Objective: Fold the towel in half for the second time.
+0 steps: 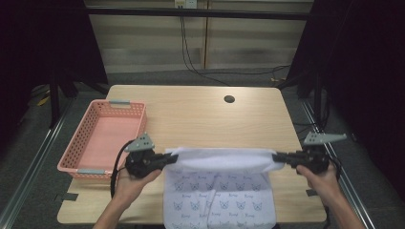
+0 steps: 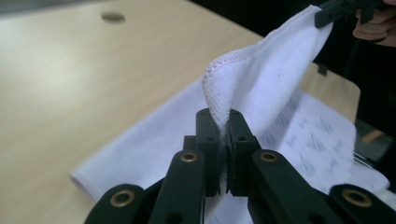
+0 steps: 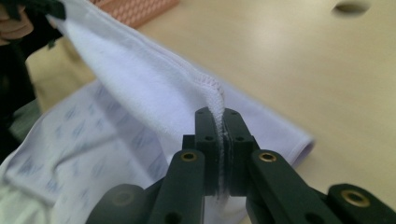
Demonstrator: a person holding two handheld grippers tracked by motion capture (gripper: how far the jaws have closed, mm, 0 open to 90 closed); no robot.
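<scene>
Right now, line by line as I read my feeds:

Left gripper (image 1: 167, 157): I have its black jaws pressed together on the cloth's stitched corner; in the left gripper view (image 2: 223, 140) the hem is squeezed thin between the pads.

Right gripper (image 1: 278, 157): likewise pinching the opposite corner; in the right gripper view (image 3: 222, 140) the zigzag seam runs straight down into the closed jaws.

Cloth (image 1: 220, 191): soft white fabric with a small repeated blue-grey print. Its lifted edge is stretched between my two grippers across the lower middle of the high view, plain white side showing; the rest lies flat on the table, reaching the bottom edge of the frame.

Table (image 1: 200, 114): pale wood-grain top with rounded corners and a dark round hole toward the upper right.

Basket (image 1: 79, 148): pink perforated plastic, rectangular, with grey handles, at the left of the table; I see nothing inside it.
</scene>
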